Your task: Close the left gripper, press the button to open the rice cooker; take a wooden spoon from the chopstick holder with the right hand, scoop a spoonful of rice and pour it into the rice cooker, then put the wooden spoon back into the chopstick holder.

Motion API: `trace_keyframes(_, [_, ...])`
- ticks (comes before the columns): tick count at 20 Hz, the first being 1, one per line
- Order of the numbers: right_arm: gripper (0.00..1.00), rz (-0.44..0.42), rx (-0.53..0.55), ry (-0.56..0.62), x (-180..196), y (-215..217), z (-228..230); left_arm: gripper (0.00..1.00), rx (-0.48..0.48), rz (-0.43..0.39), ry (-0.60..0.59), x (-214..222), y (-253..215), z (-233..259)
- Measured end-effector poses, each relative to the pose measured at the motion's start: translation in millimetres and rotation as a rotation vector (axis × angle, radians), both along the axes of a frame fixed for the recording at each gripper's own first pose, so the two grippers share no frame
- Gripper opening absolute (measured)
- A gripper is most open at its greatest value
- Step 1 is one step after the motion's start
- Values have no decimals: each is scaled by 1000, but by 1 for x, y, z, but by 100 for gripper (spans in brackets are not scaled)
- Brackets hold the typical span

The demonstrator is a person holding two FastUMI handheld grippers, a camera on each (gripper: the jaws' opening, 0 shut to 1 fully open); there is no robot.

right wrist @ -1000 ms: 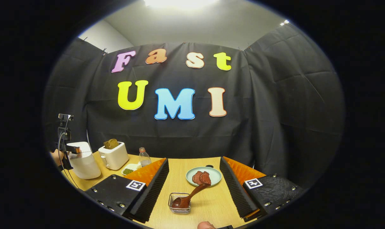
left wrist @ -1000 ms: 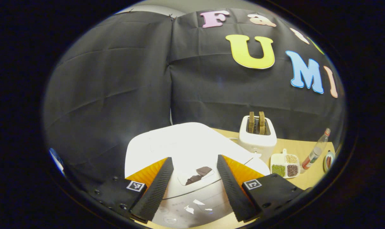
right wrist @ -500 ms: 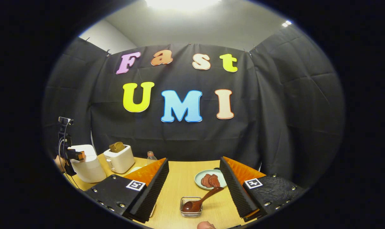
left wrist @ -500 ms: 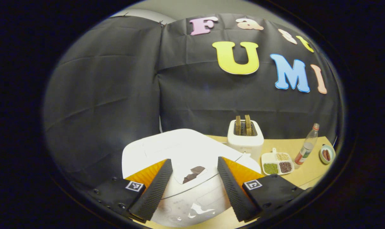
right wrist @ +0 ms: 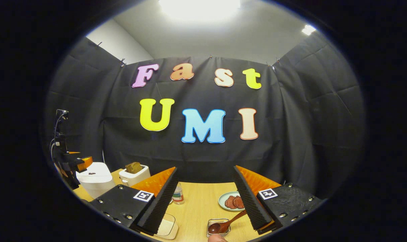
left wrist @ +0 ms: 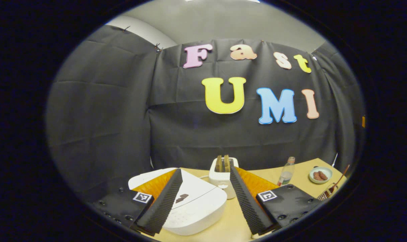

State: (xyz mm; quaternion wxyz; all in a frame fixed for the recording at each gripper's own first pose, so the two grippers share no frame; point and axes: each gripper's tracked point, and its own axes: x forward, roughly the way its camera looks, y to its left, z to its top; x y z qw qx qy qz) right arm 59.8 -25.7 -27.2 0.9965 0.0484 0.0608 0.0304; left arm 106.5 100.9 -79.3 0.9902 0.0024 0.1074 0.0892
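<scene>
Both tongs have pulled up and back since a second ago, so the rice cooker (left wrist: 193,206) now sits lower and farther off between the left tongs (left wrist: 203,198), its lid down. Left tongs gape wide, holding nothing; so do the right tongs (right wrist: 205,201), above the surface (right wrist: 196,208). A wooden spoon (right wrist: 227,223) leans in a small clear holder (right wrist: 218,228) just below them, bowl down. Risk, as I judge it: pressing the lid button with the left tongs apart could let them straddle it, and a rushed grab could tip that light holder.
</scene>
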Motion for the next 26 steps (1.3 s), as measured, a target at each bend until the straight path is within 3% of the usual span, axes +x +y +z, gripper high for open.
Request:
trace_keyframes(1, [98,-12,-11,-13,0,1,4,95,-20,-13,-14,-7,-9,9])
trace_keyframes(2, [98,-25,-24,-26,-1,3,7,98,-35,-24,-21,-14,-16,14])
trace_keyframes(6, [98,-30,-21,-59,-11,22,12,96,-52,-55,-73,-56,-36,33])
trace_keyframes(12, [98,-12,33,-30,-23,41,1,95,-4,-46,-150,-100,-40,63])
trace_keyframes(26, [97,3,54,-22,-25,45,0,98,-11,-106,-191,-108,-59,77])
